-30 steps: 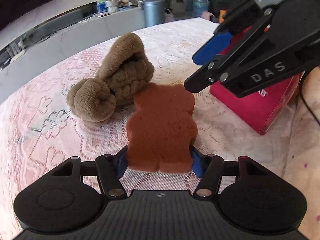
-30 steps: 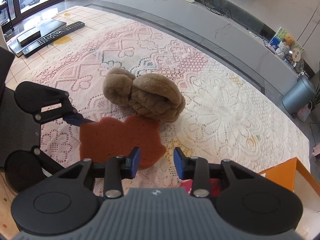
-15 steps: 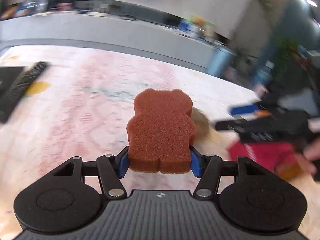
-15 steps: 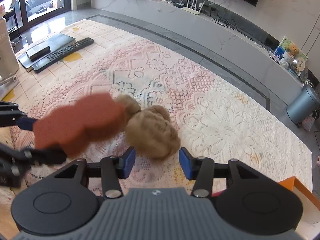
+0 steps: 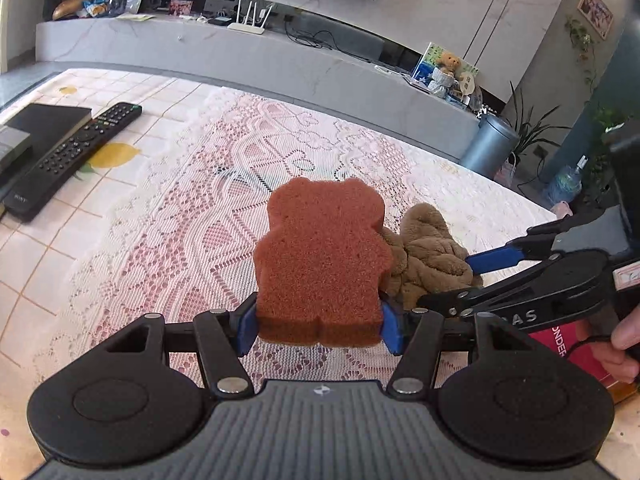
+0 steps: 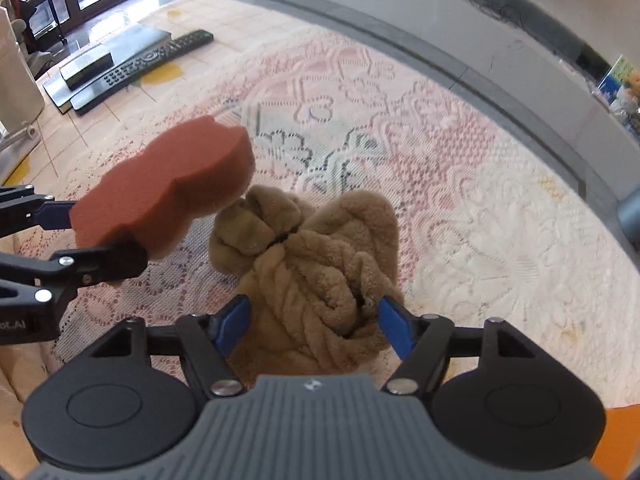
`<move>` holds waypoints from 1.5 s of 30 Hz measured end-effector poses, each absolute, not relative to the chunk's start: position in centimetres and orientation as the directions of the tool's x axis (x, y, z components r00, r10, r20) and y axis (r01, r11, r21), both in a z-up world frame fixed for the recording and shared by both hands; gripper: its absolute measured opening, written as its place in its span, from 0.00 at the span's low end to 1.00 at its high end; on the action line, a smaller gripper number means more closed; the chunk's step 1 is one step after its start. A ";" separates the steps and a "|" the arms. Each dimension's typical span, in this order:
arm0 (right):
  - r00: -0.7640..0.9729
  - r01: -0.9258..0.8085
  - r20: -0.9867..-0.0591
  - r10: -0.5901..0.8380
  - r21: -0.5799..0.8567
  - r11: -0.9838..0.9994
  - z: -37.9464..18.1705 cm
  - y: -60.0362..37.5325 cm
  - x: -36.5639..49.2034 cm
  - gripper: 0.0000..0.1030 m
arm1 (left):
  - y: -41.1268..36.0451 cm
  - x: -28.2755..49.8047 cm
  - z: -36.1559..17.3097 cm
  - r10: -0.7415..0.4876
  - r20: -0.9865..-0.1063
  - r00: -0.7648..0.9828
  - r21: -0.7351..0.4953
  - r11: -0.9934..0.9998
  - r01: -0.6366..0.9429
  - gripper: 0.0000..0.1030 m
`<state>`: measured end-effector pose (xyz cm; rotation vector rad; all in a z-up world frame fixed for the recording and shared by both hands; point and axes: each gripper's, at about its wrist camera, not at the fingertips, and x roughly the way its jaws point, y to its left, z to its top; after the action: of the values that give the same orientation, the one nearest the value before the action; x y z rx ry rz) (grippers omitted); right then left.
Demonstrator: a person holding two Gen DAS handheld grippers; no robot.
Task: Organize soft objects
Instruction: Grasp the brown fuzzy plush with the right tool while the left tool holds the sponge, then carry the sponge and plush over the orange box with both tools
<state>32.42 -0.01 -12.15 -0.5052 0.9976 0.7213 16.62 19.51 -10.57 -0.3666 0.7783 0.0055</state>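
A rust-brown bear-shaped sponge (image 5: 320, 256) stands upright in my left gripper (image 5: 320, 328), which is shut on its lower part and holds it above the lace tablecloth (image 5: 192, 240). In the right wrist view the sponge (image 6: 168, 184) and the left gripper (image 6: 112, 236) hang at the left. A brown plush bundle (image 6: 316, 264) lies on the cloth. My right gripper (image 6: 314, 324) is down over the bundle with its jaws opening; the plush sits between the blue pads, which do not squeeze it. The left wrist view shows the bundle (image 5: 428, 256) and the right gripper (image 5: 452, 280) just right of the sponge.
A black remote (image 5: 72, 152) and a flat black box (image 5: 44, 128) lie at the table's far left. A red box (image 5: 568, 352) sits at the right, by a person's hand (image 5: 624, 344). An orange edge (image 6: 616, 440) shows at lower right. A grey bin (image 5: 488, 144) stands beyond the table.
My left gripper lifted the sponge off the cloth, rolled and swung left of the plush. My right gripper moved forward over the plush bundle and its jaws widened around it.
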 end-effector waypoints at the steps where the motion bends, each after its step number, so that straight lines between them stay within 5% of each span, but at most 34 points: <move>1: 0.347 -0.744 -0.887 0.305 -0.062 0.666 -12.5 0.2 32.4 0.69 | 19.6 16.6 -10.6 -0.130 -0.686 0.716 -0.325 0.935 -0.141 0.65; 5: 0.336 -0.734 -0.896 0.291 -0.055 0.677 -13.7 0.6 32.5 0.70 | 19.5 16.5 -10.6 -0.131 -0.688 0.714 -0.323 0.936 -0.140 0.65; 8: 0.313 -0.731 -0.899 0.305 -0.023 0.682 -14.2 0.5 32.7 0.45 | 19.3 16.5 -10.7 -0.133 -0.687 0.715 -0.319 0.938 -0.133 0.66; 13: 0.332 -0.724 -0.892 0.307 -0.032 0.689 -14.1 0.2 32.0 0.32 | 19.1 16.3 -10.4 -0.126 -0.676 0.726 -0.306 0.944 -0.121 0.65; 25: 0.508 -0.590 -0.740 0.441 0.074 0.804 -5.0 -5.8 25.9 0.32 | 17.2 12.7 -3.6 -0.033 -0.593 0.805 -0.288 0.942 -0.174 0.65; 37: 0.710 -0.356 -0.594 0.379 0.162 0.921 2.8 -22.8 17.6 0.32 | 4.6 10.5 4.9 -0.265 -0.464 0.845 -0.280 0.949 0.144 0.65; 45: 0.783 -0.109 -0.593 0.190 0.170 0.979 3.4 -37.9 15.0 0.32 | -5.4 14.0 5.5 -0.423 -0.494 0.760 -0.297 0.903 0.310 0.65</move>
<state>14.99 -37.86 3.38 0.1289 0.6524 0.1618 13.96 -5.36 5.54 -0.2021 0.5848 -0.4017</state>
